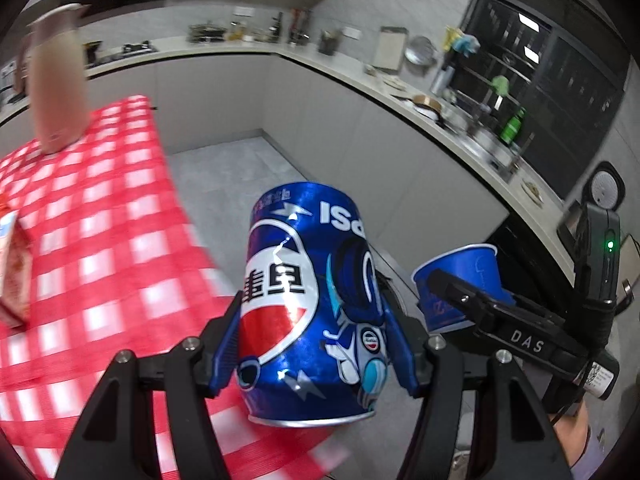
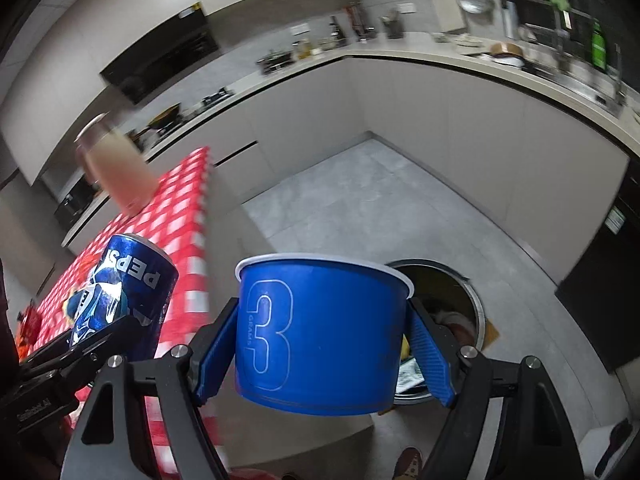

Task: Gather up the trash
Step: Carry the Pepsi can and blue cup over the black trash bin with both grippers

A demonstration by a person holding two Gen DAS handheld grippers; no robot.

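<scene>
My left gripper [image 1: 312, 344] is shut on a blue Pepsi can [image 1: 308, 300], held upside down above the edge of the red-checked table [image 1: 100, 240]. The can also shows in the right wrist view [image 2: 124, 300]. My right gripper [image 2: 324, 348] is shut on a blue paper cup [image 2: 320, 332] with a white "3", held above the floor. The cup also shows in the left wrist view [image 1: 456, 280]. A round trash bin [image 2: 444, 304] with litter inside stands open on the floor just behind the cup.
A beige jug [image 1: 60, 80] stands at the table's far end. A red-and-white carton [image 1: 12, 268] lies at the table's left. A cluttered kitchen counter [image 1: 400, 92] curves around the grey tiled floor [image 2: 380, 208]. A dark appliance [image 2: 608, 280] stands at the right.
</scene>
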